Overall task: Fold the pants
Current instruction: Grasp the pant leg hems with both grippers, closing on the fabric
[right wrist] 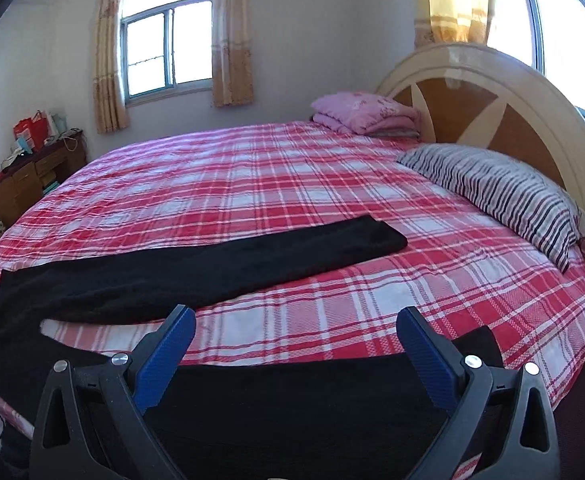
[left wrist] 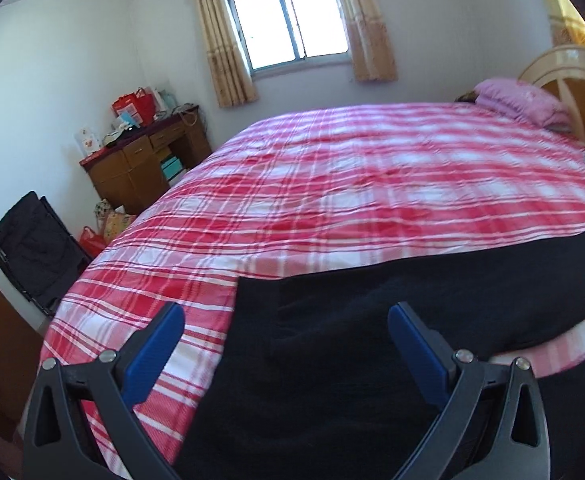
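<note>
Black pants [right wrist: 140, 276] lie spread on a red and white plaid bed cover [right wrist: 292, 184]. One leg stretches toward the bed's middle and ends in a cuff [right wrist: 376, 236]. The other leg [right wrist: 292, 392] runs along the near edge, under my right gripper [right wrist: 296, 320], which hangs open just above it with nothing between its blue pads [right wrist: 164, 356]. In the left wrist view the waist end of the pants [left wrist: 372, 320] fills the lower right. My left gripper [left wrist: 286, 316] is open over it, its left pad [left wrist: 152, 356] above the plaid cover [left wrist: 332, 184].
A striped pillow [right wrist: 500, 192] and folded pink bedding [right wrist: 368, 114] sit by the headboard [right wrist: 484, 92]. A wooden desk [left wrist: 144, 164] with bags stands at the far left wall, with a black folded chair [left wrist: 32, 248] beside the bed's left edge.
</note>
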{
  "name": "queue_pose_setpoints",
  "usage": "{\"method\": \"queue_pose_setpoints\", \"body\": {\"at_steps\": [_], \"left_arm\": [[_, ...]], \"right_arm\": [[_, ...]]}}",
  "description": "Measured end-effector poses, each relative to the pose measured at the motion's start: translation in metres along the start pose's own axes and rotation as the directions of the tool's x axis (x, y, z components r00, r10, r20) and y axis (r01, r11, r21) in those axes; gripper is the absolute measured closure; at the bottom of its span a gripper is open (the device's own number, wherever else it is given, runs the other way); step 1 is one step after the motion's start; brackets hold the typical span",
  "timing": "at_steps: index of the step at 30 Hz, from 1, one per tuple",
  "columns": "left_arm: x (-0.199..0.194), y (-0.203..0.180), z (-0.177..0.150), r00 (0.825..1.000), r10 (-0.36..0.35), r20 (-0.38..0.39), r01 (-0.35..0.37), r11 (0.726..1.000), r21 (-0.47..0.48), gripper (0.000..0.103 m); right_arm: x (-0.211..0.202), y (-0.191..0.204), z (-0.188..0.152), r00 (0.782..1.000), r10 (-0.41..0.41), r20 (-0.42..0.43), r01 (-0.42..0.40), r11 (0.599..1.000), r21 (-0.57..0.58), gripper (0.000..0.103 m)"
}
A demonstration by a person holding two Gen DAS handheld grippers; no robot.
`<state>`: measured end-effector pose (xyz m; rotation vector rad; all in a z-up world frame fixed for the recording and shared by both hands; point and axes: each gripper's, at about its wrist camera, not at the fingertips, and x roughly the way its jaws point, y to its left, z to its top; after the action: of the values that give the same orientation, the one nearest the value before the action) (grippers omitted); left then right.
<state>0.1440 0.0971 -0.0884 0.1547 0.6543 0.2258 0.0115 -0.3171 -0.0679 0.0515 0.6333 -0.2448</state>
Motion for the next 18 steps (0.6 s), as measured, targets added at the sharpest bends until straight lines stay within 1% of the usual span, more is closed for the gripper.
{"method": "queue_pose_setpoints", "body": {"at_steps": [1,2,4,6,9,11,12,13,15,18], "left_arm": [[0.007,0.004,0.001,1.000,-0.004,-0.013,0.004,1.000,-0.004,0.000],[0.019,0.011,0.003,0.999,-0.012,-0.036,0.011,1.000,-0.017,0.000],[0.034,0.019,0.007,0.998,0.005,-0.068,-0.007,1.000,-0.027,0.000],[0.049,0.028,0.010,0.995,0.024,-0.099,-0.027,0.999,-0.033,0.000],[0.066,0.035,0.013,0.992,0.028,-0.121,-0.032,0.999,-0.032,0.000],[0.076,0.038,0.015,0.990,0.019,-0.139,-0.022,1.000,-0.022,0.006],[0.082,0.039,0.015,0.987,0.003,-0.158,-0.007,1.000,-0.021,0.009],[0.086,0.040,0.015,0.985,-0.012,-0.173,0.007,1.000,-0.024,0.011],[0.097,0.043,0.016,0.980,-0.033,-0.196,0.027,0.999,-0.036,0.012],[0.109,0.048,0.015,0.975,-0.045,-0.216,0.035,0.998,-0.051,0.012]], "right_arm": [[0.012,-0.009,0.005,1.000,-0.010,-0.027,0.010,1.000,0.009,0.008],[0.026,-0.022,0.014,0.998,-0.025,-0.054,0.026,0.999,0.021,0.019],[0.048,-0.042,0.027,0.995,-0.039,-0.097,0.045,0.998,0.053,0.028],[0.073,-0.068,0.045,0.992,-0.041,-0.122,0.054,0.993,0.108,0.028],[0.106,-0.090,0.064,0.986,-0.053,-0.160,0.077,0.985,0.152,0.029],[0.129,-0.101,0.075,0.982,-0.042,-0.184,0.077,0.979,0.188,0.037],[0.142,-0.106,0.079,0.979,-0.038,-0.202,0.079,0.976,0.201,0.038],[0.155,-0.111,0.083,0.976,-0.036,-0.215,0.082,0.975,0.207,0.039],[0.177,-0.115,0.091,0.971,-0.037,-0.236,0.087,0.974,0.207,0.039],[0.208,-0.118,0.100,0.961,-0.059,-0.269,0.112,0.976,0.185,0.039]]}}
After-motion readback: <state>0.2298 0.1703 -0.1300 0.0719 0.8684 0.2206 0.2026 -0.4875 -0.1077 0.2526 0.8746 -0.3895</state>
